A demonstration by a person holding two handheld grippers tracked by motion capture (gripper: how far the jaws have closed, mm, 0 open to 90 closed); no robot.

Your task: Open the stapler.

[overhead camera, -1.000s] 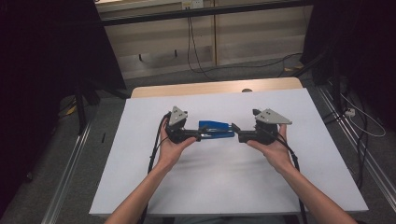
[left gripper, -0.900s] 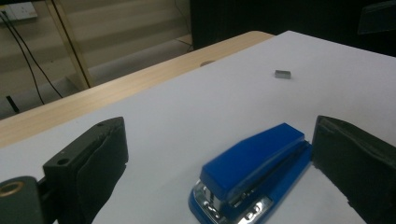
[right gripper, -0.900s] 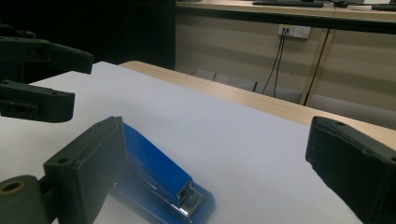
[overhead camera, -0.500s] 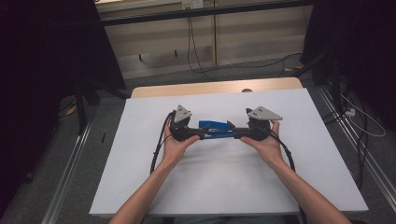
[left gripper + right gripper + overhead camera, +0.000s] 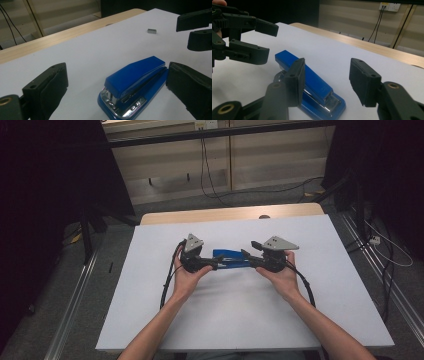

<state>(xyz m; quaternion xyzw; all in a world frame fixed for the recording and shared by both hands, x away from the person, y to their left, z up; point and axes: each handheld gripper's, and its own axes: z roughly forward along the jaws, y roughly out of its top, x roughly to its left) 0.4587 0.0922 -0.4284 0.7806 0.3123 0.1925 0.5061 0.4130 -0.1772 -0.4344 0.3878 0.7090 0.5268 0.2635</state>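
blue stapler (image 5: 231, 257) unclamped: both grippers, left (image 5: 212, 263) and right (image 5: 248, 258), jaws just closing, gape; uneven closure may skid it.

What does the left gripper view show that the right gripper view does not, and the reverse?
Left gripper view: a small grey metal piece lying on the white table beyond the blue stapler. Right gripper view: a wall socket high on the far wall. Both: the blue stapler on the white table, and the wooden edge behind.
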